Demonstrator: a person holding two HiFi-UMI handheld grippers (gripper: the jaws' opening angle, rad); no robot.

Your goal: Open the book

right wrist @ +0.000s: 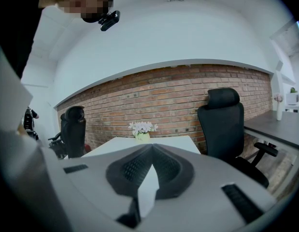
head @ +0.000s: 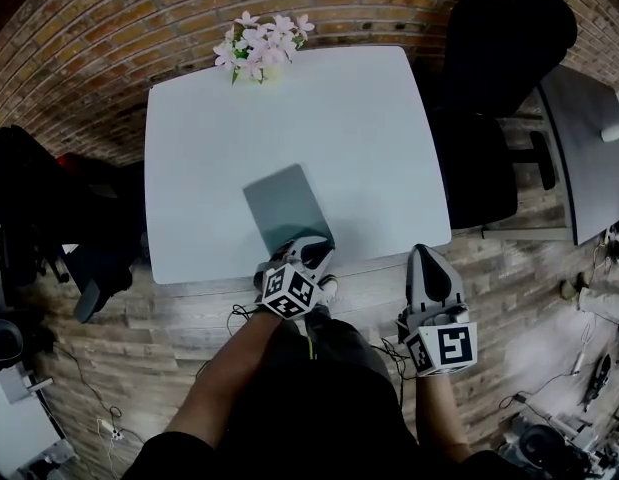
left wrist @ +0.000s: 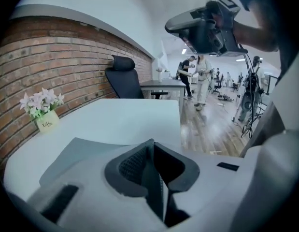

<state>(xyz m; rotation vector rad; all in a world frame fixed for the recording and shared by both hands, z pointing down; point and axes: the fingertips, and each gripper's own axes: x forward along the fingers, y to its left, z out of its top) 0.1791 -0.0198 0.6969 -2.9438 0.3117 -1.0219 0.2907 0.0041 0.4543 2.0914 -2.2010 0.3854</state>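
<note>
A thin grey book (head: 286,206) lies closed on the white table (head: 339,118), close to the front edge. My left gripper (head: 307,251) is at the book's near corner. In the left gripper view the jaws (left wrist: 151,146) are pressed together on a thin grey edge of the book (left wrist: 77,153), which spreads out to the left. My right gripper (head: 426,256) hangs off the table's front right edge, apart from the book. In the right gripper view its fingertips (right wrist: 151,148) meet with nothing between them.
A small pot of pink-white flowers (head: 261,46) stands at the table's far edge against the brick wall. A black office chair (head: 499,68) is on the right, with a grey desk (head: 589,158) beyond it. Dark chairs and bags (head: 29,198) crowd the left side.
</note>
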